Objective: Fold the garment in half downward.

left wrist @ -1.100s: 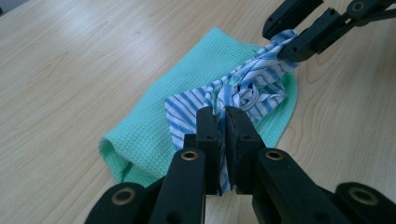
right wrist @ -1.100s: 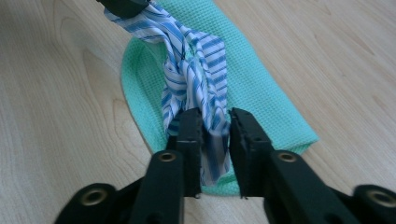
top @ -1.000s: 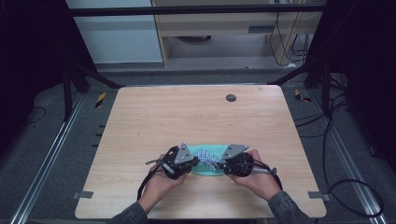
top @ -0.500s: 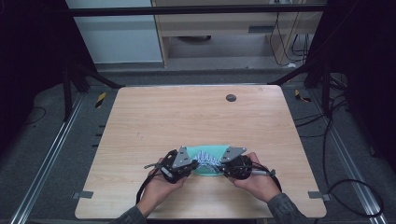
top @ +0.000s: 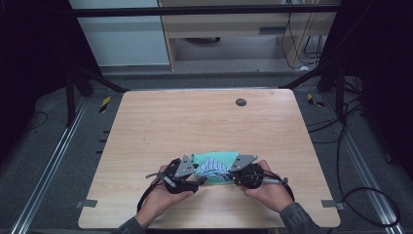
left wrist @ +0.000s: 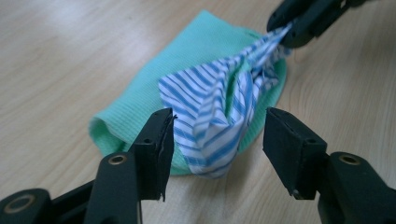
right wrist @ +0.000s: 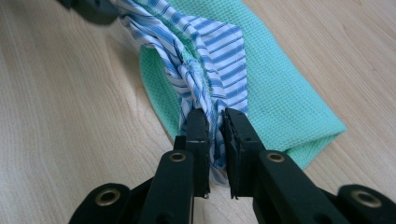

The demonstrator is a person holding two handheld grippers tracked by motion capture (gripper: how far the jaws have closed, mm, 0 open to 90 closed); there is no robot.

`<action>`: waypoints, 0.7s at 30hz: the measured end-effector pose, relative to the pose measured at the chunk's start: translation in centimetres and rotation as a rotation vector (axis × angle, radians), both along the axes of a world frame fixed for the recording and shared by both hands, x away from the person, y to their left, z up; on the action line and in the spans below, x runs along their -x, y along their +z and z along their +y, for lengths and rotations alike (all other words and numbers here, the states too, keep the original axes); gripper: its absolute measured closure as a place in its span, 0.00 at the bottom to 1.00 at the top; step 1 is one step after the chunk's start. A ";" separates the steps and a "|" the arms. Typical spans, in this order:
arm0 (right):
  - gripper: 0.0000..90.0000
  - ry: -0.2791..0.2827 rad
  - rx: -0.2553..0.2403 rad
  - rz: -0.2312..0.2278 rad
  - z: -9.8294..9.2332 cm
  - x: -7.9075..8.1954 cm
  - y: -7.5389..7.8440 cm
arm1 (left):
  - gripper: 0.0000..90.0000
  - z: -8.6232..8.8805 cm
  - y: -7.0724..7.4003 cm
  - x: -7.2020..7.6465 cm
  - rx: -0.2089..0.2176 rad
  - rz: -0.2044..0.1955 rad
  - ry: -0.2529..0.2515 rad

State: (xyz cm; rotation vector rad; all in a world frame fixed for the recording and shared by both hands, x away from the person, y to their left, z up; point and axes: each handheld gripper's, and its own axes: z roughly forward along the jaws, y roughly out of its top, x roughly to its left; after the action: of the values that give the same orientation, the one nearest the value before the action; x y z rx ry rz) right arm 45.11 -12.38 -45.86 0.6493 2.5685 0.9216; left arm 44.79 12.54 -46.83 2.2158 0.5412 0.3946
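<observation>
Pale wood worktop (top: pixel 204 122) with a dark round disc (top: pixel 240 102) near its far edge; grey floor (top: pixel 44 146) around, cables (top: pixel 360 195) at right, a beige cabinet (top: pixel 234 29) beyond.

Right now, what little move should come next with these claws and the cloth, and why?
Probably close the left claw on the striped cloth. Its jaws stand open on either side of the bunched end, while the right claw already pinches the other end over the green cloth.

The wooden table (top: pixel 204 126) is evenly lit from above, while the surroundings at the left and right edges of the high view are left very dark. In both gripper views, soft glare is seen on the wood, and the far background is blurred.
</observation>
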 end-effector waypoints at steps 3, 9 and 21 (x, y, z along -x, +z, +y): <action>0.86 0.009 0.003 0.002 0.1 0.3 -0.2 | 0.50 0.0 -0.8 0.2 0.001 0.010 -0.003; 0.78 0.009 0.008 0.001 0.2 1.0 -0.6 | 0.57 0.1 -1.2 0.6 0.003 0.008 -0.009; 0.88 0.009 0.009 -0.013 -0.4 1.6 -1.1 | 0.92 0.3 -1.5 0.8 -0.027 -0.001 -0.017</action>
State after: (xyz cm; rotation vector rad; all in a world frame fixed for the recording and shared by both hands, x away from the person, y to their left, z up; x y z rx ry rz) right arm 43.47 -12.79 -46.93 0.6279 2.5645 0.9130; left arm 44.04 12.88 -48.34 2.2442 0.5193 0.3970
